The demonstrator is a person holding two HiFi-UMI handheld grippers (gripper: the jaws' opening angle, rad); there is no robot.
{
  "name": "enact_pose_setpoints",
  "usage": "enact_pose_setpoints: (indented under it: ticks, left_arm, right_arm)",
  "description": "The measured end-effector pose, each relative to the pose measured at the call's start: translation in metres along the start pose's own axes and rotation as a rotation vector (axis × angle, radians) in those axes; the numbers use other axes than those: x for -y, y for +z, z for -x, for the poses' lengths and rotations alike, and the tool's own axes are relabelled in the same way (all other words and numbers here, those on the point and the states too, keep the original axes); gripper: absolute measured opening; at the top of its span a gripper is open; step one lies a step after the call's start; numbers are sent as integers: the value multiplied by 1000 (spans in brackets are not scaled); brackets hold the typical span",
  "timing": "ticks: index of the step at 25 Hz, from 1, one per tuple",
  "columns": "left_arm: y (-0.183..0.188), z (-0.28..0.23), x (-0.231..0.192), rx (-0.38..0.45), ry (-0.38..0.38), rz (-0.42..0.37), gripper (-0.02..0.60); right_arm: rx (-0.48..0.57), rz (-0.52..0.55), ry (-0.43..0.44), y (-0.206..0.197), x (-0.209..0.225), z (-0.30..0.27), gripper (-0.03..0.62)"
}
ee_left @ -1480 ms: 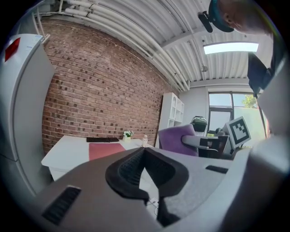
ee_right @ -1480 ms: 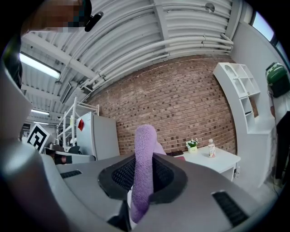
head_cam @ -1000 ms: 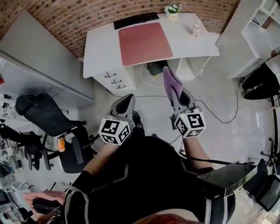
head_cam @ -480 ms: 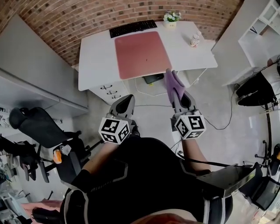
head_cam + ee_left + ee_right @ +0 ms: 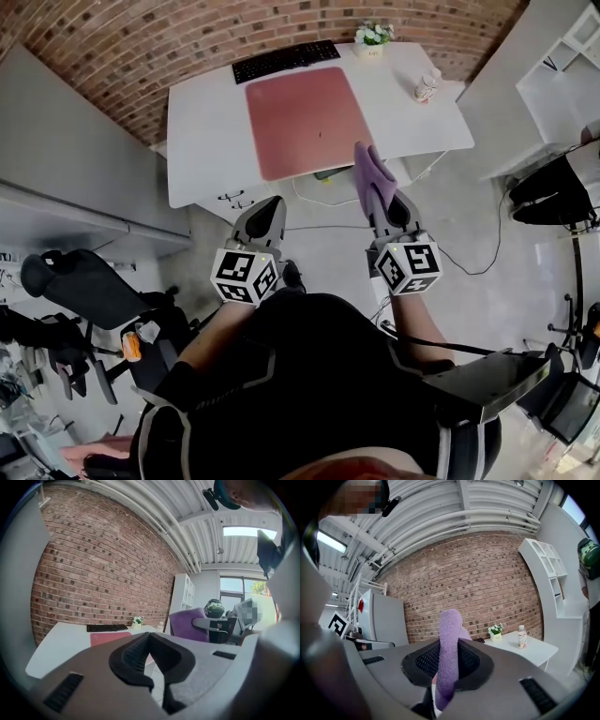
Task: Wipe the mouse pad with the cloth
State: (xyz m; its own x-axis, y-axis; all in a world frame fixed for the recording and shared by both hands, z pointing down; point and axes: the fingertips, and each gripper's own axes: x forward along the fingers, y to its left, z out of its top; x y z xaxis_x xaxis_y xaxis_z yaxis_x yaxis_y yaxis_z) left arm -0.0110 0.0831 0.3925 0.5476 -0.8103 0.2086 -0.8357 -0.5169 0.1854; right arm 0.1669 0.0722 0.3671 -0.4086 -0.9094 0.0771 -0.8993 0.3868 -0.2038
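A pink mouse pad lies on the white desk ahead of me; it shows faintly in the left gripper view as the mouse pad. My right gripper is shut on a purple cloth, which sticks up between its jaws as the cloth. It hangs in the air short of the desk's front edge. My left gripper is shut with nothing in it, also short of the desk, and the left gripper points at the desk.
A black keyboard, a small flower pot and a bottle stand on the desk. A black office chair is at the left, a white shelf unit at the right. Cables lie on the floor.
The desk has drawn closer and lower in the head view as I moved toward it. Both grippers keep their pose, the right still holding the cloth.
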Motion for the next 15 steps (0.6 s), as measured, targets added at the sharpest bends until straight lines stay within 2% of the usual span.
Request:
enact_pose_setpoints:
  ticks: [6,15]
  left_arm:
    - [13,-17,-32,1,-9,-31,5]
    - [15,-38,-85,-18,-39,-2,6]
  right_arm:
    - [0,-29,-1,-2,-2,-30,55]
    - [-11,-34,-72,-6,-3,-78,55]
